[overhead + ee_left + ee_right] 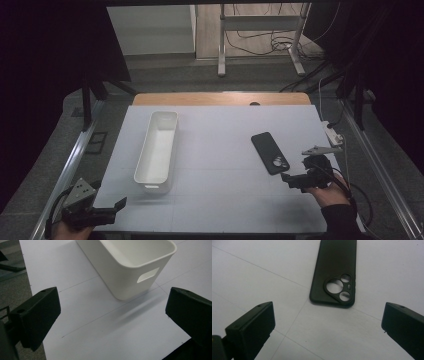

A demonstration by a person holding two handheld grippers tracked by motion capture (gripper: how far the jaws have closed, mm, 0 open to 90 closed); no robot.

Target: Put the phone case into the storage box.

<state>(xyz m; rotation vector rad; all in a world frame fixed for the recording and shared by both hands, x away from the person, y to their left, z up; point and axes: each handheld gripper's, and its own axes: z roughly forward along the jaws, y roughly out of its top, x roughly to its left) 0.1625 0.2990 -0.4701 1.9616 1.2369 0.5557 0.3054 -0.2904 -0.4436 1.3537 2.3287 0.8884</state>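
A black phone case (270, 152) lies flat, back up, on the right part of the white table; its camera cut-outs face me in the right gripper view (335, 275). My right gripper (292, 180) is open just short of the case's near end, jaws wide apart (327, 325). A long white bin (157, 150) stands empty on the left half. My left gripper (117, 206) is open near the table's front left corner, with the bin's handle end (135, 267) a short way ahead of its jaws (110, 317).
The white table sheet (220, 200) has bare room between bin and case. A wooden strip (220, 98) runs along the far edge. A white power strip (332, 132) lies at the right edge. Metal rails (70, 165) flank the table.
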